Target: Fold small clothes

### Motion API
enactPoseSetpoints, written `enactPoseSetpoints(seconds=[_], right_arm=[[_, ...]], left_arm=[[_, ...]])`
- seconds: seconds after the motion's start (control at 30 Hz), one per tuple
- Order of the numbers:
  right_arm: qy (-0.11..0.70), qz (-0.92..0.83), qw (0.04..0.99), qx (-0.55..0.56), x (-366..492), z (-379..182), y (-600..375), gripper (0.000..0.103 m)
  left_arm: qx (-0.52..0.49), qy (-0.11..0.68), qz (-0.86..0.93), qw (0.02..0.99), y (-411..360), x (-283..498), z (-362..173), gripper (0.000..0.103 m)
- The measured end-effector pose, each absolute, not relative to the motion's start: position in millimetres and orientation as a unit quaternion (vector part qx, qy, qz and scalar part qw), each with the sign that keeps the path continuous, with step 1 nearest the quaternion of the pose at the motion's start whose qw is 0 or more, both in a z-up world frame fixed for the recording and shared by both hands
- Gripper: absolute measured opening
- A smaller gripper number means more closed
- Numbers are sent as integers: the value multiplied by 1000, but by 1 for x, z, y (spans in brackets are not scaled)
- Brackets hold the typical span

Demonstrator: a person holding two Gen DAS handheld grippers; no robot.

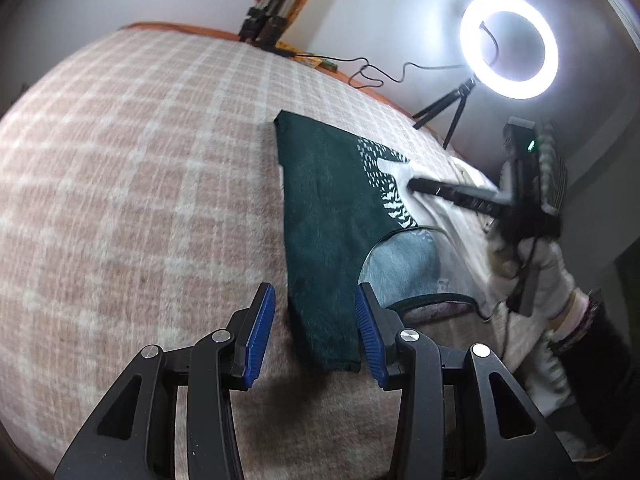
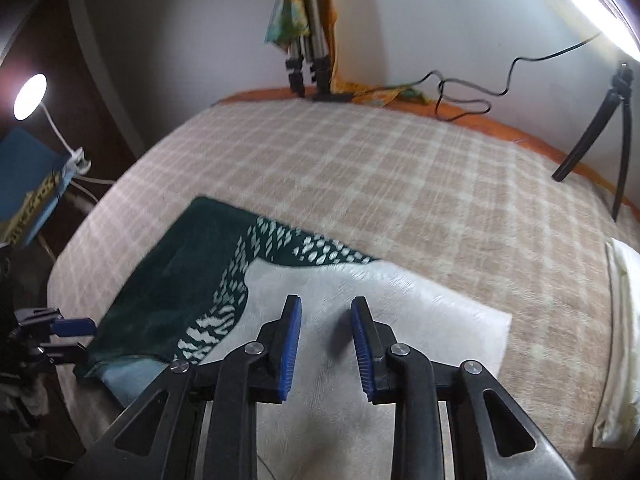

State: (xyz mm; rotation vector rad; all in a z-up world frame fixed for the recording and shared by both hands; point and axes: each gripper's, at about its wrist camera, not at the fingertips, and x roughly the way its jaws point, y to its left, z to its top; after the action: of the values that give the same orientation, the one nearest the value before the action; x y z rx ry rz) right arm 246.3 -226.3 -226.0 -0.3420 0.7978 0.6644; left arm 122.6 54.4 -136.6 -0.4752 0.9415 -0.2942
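Green-and-white sweater (image 1: 324, 216) lay flat; I held both left gripper (image 1: 315, 334) and right gripper (image 2: 326, 344) wide, needing matched hem grips.

Ring light (image 2: 596, 4) cut off by top-right frame edge in right wrist view; only an arc shows. Its tripod (image 2: 600, 136) partly cropped at right edge. Folded white cloth (image 2: 620, 340) truncated by the same edge; what kind of item it is cannot be told. Garment (image 2: 248, 280): near white portion hidden under right gripper (image 2: 326, 344) fingers. Checked blanket (image 2: 360, 168) motion-blurred; weave indistinct. In left wrist view, person's clothing (image 1: 536, 280) smeared, outline unclear. Small label on the garment (image 1: 443, 285) too small to read.
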Motion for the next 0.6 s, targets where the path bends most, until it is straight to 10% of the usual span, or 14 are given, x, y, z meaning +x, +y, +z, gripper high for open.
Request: enactPoseSetpoints(seconds=[0.2, 0.37, 0.6], right_arm=[[399, 316, 846, -158, 247, -229, -234, 27], [396, 316, 857, -93, 247, -207, -272, 61], [435, 292, 849, 70, 278, -205, -358, 64]], left_arm=[[-295, 452, -148, 829, 72, 120, -140, 40], [-347, 461, -153, 803, 79, 123, -148, 43], [-392, 479, -170, 767, 72, 125, -166, 43]])
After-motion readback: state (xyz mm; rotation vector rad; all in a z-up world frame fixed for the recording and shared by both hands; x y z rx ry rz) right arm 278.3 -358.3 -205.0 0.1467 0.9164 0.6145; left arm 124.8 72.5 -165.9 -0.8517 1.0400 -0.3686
